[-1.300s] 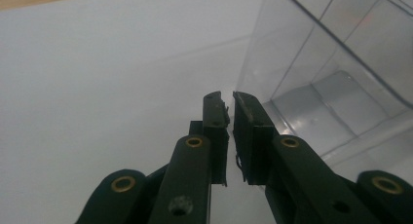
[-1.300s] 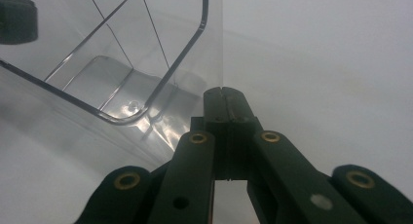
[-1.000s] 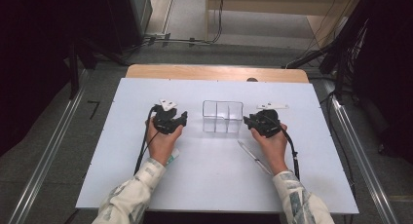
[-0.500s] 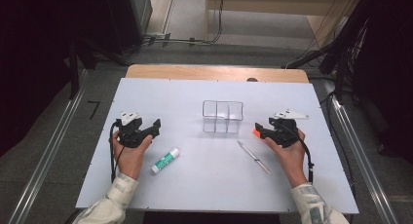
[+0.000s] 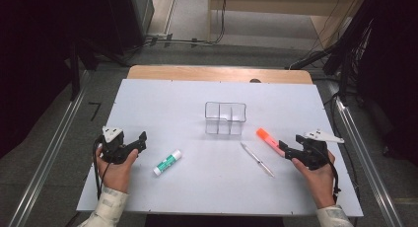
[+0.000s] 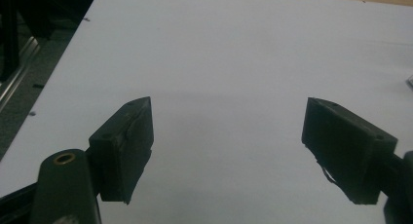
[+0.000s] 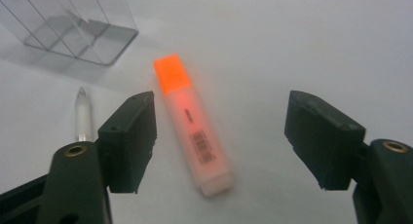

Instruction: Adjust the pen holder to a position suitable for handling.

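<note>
My left gripper (image 5: 140, 142) rests at the near left of the white table (image 5: 172, 103). Its jaws (image 6: 229, 107) have just been opening and stand wide over bare tabletop with nothing between them. A white glue stick with a green label (image 5: 167, 162) lies just right of it. My right gripper (image 5: 285, 149) is at the near right. Its jaws (image 7: 221, 97) have also just been opening, and they stand apart on either side of an orange highlighter (image 7: 192, 121) (image 5: 268, 138) that lies flat, untouched. A clear pen (image 5: 257, 159) (image 7: 83, 114) lies to the highlighter's left.
A clear plastic box with dividers (image 5: 225, 118) (image 7: 73, 29) stands in the middle of the table, beyond the pen and highlighter. A wooden strip (image 5: 217, 73) runs along the far edge. Metal rails (image 5: 49, 153) flank the table on the floor.
Both hands have drawn away from the clear box, the left to the left and nearer, the right to the right. The glue stick and the highlighter now lie uncovered on the table.
</note>
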A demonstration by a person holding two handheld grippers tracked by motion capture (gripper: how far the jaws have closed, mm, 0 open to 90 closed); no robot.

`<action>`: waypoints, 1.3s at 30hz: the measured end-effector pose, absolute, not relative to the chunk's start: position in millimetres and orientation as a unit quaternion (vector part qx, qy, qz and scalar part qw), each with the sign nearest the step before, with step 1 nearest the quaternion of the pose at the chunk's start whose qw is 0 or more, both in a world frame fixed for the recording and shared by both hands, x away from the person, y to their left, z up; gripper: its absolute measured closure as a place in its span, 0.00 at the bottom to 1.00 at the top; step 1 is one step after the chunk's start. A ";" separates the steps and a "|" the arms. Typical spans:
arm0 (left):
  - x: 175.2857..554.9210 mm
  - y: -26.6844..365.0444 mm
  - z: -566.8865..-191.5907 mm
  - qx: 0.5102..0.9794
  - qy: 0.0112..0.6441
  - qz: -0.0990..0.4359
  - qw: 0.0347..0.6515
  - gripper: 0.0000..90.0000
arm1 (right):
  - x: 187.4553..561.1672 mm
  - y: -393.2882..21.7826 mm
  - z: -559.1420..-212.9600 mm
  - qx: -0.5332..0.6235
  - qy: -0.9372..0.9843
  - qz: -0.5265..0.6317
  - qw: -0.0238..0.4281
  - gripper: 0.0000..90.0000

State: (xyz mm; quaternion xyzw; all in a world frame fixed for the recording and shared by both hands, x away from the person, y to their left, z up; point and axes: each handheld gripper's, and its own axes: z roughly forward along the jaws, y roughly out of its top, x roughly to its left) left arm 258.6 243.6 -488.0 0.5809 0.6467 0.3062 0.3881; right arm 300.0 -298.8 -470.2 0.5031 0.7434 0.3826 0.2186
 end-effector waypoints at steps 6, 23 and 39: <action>249.5 243.6 -489.1 0.584 0.644 0.299 0.394 0.22 | 291.8 -315.4 -475.3 0.523 0.734 0.371 0.222 0.24; 256.9 242.7 -495.8 0.593 0.645 0.288 0.387 0.21 | 285.1 -324.3 -480.2 0.539 0.727 0.364 0.221 0.24; 257.1 242.8 -496.1 0.593 0.645 0.286 0.387 0.21 | 285.4 -324.8 -481.0 0.541 0.726 0.363 0.221 0.24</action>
